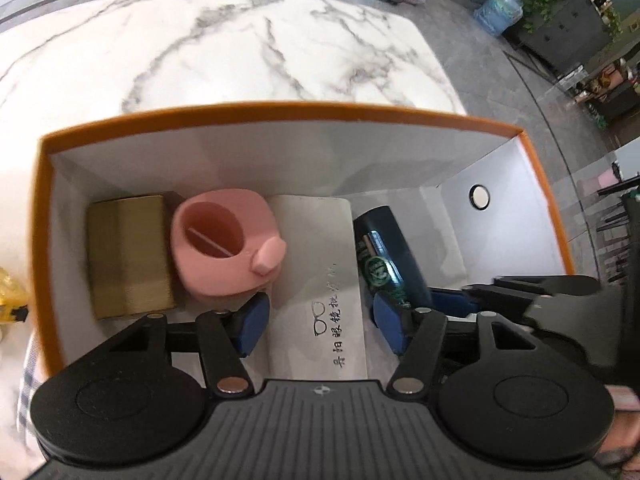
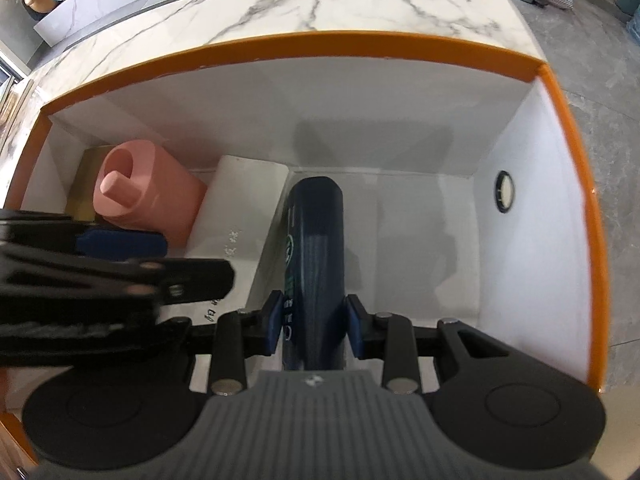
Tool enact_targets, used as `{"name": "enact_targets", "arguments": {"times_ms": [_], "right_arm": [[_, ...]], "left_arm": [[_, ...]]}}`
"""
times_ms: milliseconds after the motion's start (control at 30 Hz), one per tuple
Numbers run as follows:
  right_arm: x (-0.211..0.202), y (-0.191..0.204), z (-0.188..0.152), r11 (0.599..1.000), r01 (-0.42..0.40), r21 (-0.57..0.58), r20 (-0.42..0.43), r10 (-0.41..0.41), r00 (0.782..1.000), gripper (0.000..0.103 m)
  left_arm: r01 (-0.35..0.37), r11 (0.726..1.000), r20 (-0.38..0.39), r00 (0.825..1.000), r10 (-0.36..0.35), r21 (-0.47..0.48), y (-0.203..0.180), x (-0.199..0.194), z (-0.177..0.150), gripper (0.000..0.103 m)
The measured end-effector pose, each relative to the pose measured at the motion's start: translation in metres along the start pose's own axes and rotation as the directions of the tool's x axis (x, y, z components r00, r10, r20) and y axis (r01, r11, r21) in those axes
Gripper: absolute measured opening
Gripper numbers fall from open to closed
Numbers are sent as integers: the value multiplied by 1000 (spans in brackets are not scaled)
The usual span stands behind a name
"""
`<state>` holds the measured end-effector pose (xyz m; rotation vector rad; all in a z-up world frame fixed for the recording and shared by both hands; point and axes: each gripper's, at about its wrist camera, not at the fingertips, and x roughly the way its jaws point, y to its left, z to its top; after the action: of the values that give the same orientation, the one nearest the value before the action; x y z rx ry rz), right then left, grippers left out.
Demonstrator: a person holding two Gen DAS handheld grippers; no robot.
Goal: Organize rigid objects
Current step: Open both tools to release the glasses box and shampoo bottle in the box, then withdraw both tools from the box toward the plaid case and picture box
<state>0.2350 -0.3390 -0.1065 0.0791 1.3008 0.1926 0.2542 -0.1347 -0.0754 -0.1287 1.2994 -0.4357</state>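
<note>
Marble table (image 1: 224, 52) carries an orange box (image 2: 360, 44) with a white interior.

Right gripper (image 2: 311, 320): blue pads (image 2: 273, 322) clamped on the near end of a dark can (image 2: 318, 240). The can lies on the box floor, long axis running near to far, its rounded end pointing at the far wall.

Left gripper (image 1: 316, 320): jaws spread, holding nothing, poised over a white case (image 1: 320, 264) lying flat just left of the can, its long axis also near to far.

A pink cup (image 1: 226, 246) stands left of the case, mouth up and spout toward the near right. A gold block (image 1: 128, 256) sits beside it at the far left. A round hole (image 2: 505, 191) shows in the right wall.
</note>
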Motion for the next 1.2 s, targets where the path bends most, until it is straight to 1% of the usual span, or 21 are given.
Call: {"name": "enact_targets", "arguments": {"times_ms": [100,233,333,400,500,533,567,633,733,867,967,1067,1200], "right_arm": [[1,5,3,1000,12,-6,-4,-12,1000,33],[-1,11,5,999,34,-34,10,-33,999,33],[5,18,7,995,74,-74,12,-73,997,33],[7,21,7,993,84,-85,4,-84,996,33],[7,25,7,990,98,-105,-5,-99,995,34],[5,27,6,988,107,-108,3,-107,994,38],[3,28,5,987,114,-111,8,-114,993,45],[-2,31,5,984,135,-116,21,-133,991,45],[-13,32,0,984,139,-111,42,-135,990,45],[-32,42,-15,979,158,-126,93,-147,985,45],[-49,47,-27,980,151,-128,136,-133,982,45],[-67,57,-36,983,128,-133,188,-101,977,45],[-82,76,-43,978,83,-192,235,-37,971,44]], "left_arm": [[9,1000,10,1000,-9,-4,4,-8,2,66],[14,1000,27,1000,-14,-14,7,-14,1,66],[8,1000,39,999,-7,-10,7,-16,-1,66],[9,1000,45,999,-9,-2,9,-22,-6,62],[15,1000,46,999,-16,15,9,-25,-9,61],[18,1000,44,999,-19,22,8,-25,-10,61],[20,999,44,999,-21,25,7,-27,-12,61],[25,999,46,999,-26,33,7,-28,-15,61],[30,998,52,998,-32,50,4,-33,-21,61],[39,996,74,996,-44,77,1,-45,-28,61],[40,995,100,994,-49,92,1,-58,-35,61],[27,994,131,990,-41,110,4,-73,-43,61],[-9,990,159,987,-14,142,10,-92,-55,61]]}}
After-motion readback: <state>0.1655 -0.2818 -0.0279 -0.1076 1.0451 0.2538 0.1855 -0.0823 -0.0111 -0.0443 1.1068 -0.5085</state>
